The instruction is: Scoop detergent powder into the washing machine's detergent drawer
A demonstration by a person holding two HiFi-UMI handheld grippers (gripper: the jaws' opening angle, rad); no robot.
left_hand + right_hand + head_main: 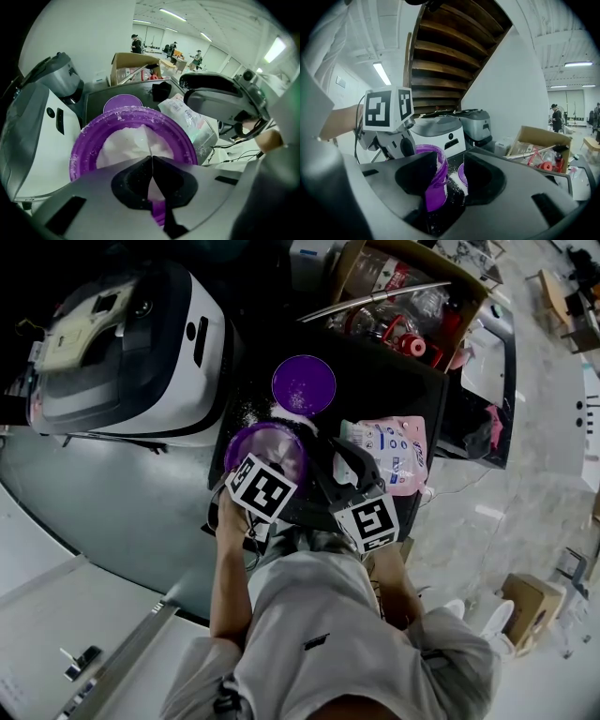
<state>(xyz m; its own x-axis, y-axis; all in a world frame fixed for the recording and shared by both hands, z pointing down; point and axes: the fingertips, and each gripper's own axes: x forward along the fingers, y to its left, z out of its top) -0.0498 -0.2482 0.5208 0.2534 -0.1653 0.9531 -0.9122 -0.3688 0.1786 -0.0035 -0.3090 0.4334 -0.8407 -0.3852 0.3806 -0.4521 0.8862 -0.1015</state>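
A purple tub (pixel 267 448) of white detergent powder (pixel 133 143) stands on the black table (pixel 384 390), with its purple lid (pixel 303 384) lying just beyond it. My left gripper (pixel 151 157) is shut on the tub's near rim (pixel 161 213), its jaws meeting at the tips. To the tub's right, my right gripper (pixel 451 174) stands open with nothing between its jaws; the tub (pixel 435 180) shows just left of the gap. Behind the tub sits the white washing machine (pixel 131 343); I cannot see its drawer. A pink detergent bag (pixel 396 451) lies right of the tub.
Spilled powder (pixel 454 177) dusts the table between tub and lid. An open cardboard box (pixel 412 296) of bottles with a metal rod sits at the table's far right. A second machine (pixel 476 124) stands behind the first. People walk in the distant hall.
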